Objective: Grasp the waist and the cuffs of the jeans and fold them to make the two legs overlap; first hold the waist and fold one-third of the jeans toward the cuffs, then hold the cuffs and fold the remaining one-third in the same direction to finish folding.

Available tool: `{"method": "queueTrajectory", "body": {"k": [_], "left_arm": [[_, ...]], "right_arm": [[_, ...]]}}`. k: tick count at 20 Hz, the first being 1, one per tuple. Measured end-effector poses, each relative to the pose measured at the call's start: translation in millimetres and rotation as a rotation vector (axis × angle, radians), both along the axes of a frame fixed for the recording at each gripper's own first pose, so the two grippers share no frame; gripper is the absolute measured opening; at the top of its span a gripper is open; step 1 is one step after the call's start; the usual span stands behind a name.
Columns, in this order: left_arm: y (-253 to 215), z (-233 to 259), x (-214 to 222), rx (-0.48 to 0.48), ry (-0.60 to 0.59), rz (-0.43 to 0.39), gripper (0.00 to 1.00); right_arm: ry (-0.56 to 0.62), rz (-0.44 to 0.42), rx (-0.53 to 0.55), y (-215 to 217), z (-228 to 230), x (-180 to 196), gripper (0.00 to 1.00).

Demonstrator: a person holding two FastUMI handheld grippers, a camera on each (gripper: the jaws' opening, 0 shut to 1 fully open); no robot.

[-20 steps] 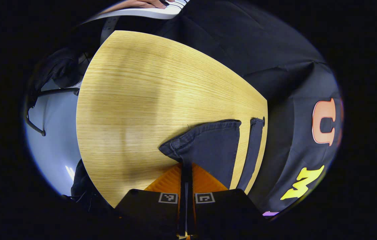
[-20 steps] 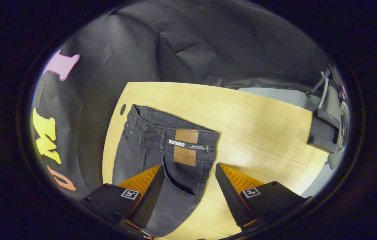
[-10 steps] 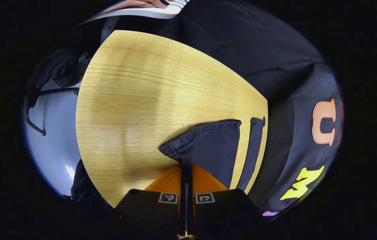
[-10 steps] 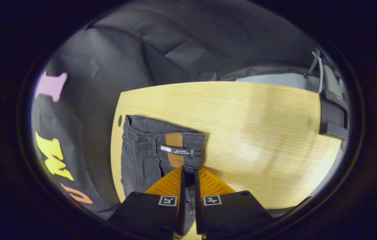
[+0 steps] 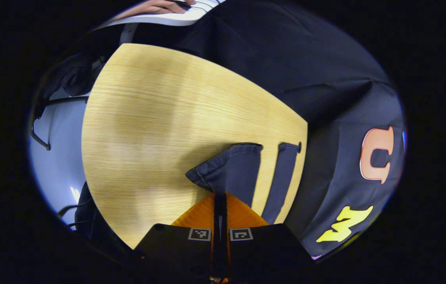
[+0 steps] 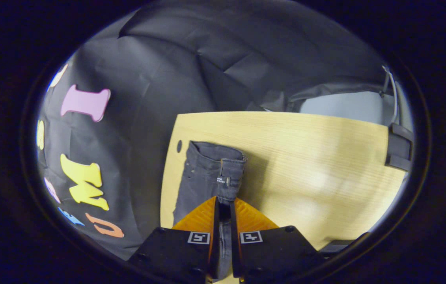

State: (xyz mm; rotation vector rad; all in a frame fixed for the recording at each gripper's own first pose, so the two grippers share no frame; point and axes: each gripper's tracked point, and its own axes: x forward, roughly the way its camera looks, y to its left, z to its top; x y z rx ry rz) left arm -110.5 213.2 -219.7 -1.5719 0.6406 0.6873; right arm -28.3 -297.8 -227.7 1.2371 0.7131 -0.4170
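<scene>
Dark jeans lie on a light wooden table point(image 5: 159, 118). In the left gripper view my left gripper point(image 5: 219, 197) is shut on the cuff of one leg point(image 5: 230, 169), which is lifted off the wood; the other leg point(image 5: 282, 177) lies flat along the table's right edge. In the right gripper view my right gripper point(image 6: 223, 203) is shut on the waist of the jeans point(image 6: 211, 173), and the waistband is raised and bunched narrow above the table point(image 6: 305, 157).
A small round hole point(image 6: 179, 146) sits in the table near its left edge. A black block point(image 6: 398, 152) is fixed at the table's far right. A person's hand point(image 5: 163, 6) rests on a white surface beyond the table. Black cables point(image 5: 41, 134) hang at the left.
The right gripper went from open to shut on the waist and has lifted it, narrowing the cloth. The left gripper, holding the cuff, has raised it and pulled it left.
</scene>
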Motion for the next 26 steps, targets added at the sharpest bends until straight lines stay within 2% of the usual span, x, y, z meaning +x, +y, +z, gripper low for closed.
{"method": "queueTrajectory", "body": {"k": [6,10,11,12,14,17,18,19,20,21,22,23,26], "left_arm": [[12,59,75,0.045,-0.110,-0.003,0.04],[20,68,127,0.057,-0.118,-0.005,0.04],[21,68,139,0.057,-0.116,-0.001,0.04],[23,68,150,0.057,-0.119,0.001,0.04],[23,69,174,0.066,-0.121,-0.004,0.04],[23,63,211,0.109,-0.104,-0.032,0.04],[23,59,222,0.124,-0.095,-0.042,0.04],[24,56,233,0.135,-0.089,-0.050,0.04],[25,50,242,0.144,-0.081,-0.059,0.04],[25,46,253,0.148,-0.073,-0.064,0.04],[26,41,266,0.153,-0.068,-0.065,0.04],[26,38,277,0.160,-0.069,-0.067,0.04],[25,19,306,0.186,-0.041,-0.088,0.04]], "right_arm": [[-0.130,0.055,0.021,15,51,70,0.13],[-0.175,0.090,0.023,23,62,118,0.13],[-0.177,0.099,0.015,24,61,130,0.13],[-0.180,0.105,0.010,23,59,142,0.09],[-0.187,0.104,0.011,21,58,161,0.13],[-0.185,0.106,0.007,21,47,187,0.13],[-0.182,0.108,0.004,22,42,196,0.09],[-0.183,0.108,0.003,21,38,207,0.09],[-0.182,0.105,0.001,21,33,218,0.17],[-0.183,0.099,0.002,21,28,226,0.13],[-0.183,0.096,0.001,20,23,235,0.17],[-0.184,0.097,-0.006,21,17,243,0.13],[-0.165,0.105,-0.038,20,-5,263,0.13]]}}
